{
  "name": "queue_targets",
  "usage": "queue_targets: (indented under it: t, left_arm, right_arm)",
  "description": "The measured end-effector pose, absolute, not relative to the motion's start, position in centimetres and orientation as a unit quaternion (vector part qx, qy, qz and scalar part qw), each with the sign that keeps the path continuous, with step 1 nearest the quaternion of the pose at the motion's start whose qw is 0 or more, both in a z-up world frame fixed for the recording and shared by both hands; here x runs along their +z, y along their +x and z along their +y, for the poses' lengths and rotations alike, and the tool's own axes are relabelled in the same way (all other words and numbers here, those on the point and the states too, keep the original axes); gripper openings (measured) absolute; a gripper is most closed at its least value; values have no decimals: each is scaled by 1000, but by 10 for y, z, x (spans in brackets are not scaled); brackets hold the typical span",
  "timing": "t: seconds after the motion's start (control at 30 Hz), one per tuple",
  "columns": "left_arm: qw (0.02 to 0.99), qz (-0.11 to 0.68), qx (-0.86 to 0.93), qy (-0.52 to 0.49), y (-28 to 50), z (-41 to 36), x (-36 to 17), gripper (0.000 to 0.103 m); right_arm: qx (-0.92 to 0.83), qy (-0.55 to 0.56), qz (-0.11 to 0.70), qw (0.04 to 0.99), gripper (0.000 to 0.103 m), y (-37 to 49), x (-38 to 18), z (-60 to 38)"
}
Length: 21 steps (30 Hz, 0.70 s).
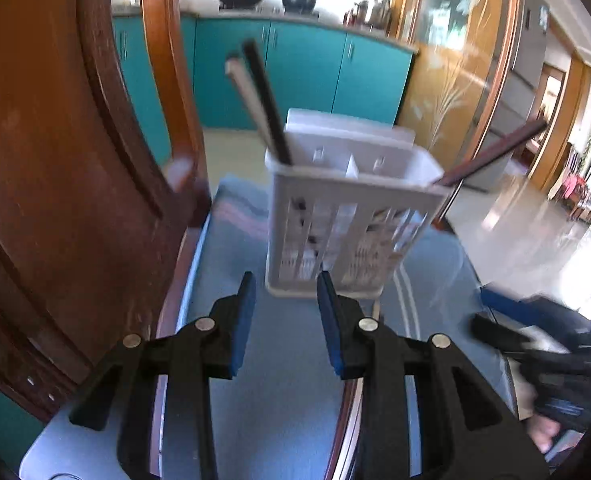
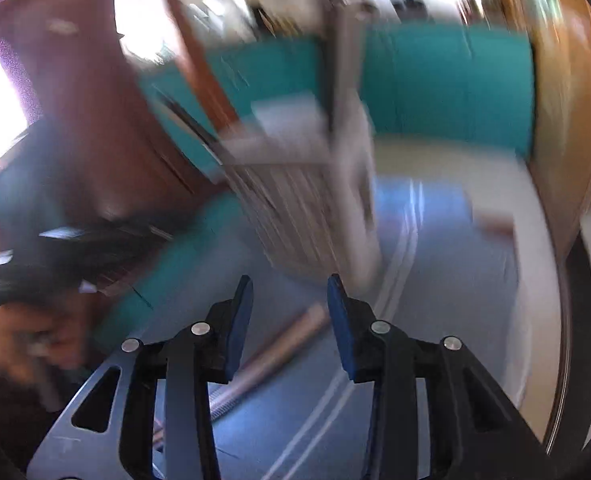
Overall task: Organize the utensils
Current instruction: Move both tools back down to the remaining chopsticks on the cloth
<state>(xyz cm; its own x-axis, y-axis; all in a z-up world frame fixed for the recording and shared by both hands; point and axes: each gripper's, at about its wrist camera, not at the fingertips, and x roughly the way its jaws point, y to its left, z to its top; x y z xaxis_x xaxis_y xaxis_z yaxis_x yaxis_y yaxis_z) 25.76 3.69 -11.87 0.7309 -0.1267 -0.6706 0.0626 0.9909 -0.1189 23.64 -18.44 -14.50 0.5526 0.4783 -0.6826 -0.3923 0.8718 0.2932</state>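
Observation:
A white slotted utensil holder (image 1: 347,220) stands upright on a blue mat (image 1: 279,380). Pale and black chopsticks (image 1: 261,100) lean out of its left side, and a dark brown chopstick (image 1: 495,148) sticks out at its right. My left gripper (image 1: 283,304) is open and empty, just in front of the holder. The right wrist view is heavily blurred: the holder (image 2: 307,200) looms ahead, and a pale stick-like utensil (image 2: 279,354) lies on the mat below my open, empty right gripper (image 2: 289,306).
A brown wooden chair back (image 1: 75,160) rises at the left, close to the holder. Teal kitchen cabinets (image 1: 303,76) stand behind. The right gripper's body and hand (image 1: 551,356) show at the right of the left wrist view. The table's rim (image 1: 347,432) curves under the mat.

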Motion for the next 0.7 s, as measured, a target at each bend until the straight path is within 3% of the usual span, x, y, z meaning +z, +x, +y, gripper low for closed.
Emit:
queue_targets:
  t: [0.3,0.37,0.5,0.7]
  left_arm:
    - [928,367,-42,-37,248,39,-121,44]
    - [929,365,-42,-33,247,38,-120,46]
    - [929,367,-39,-31,247,39,-119,47]
    - [926,374,-32,-32,246,44,-122,48]
  right_arm:
    - [185,-1,478,859,40,255,-197,-144]
    - [179,-5,473,862,46,258,-200,-139]
    - [197,-32,467,862,46,253,-200,-122]
    - [259,-79,474,838,25,226,-196,-110]
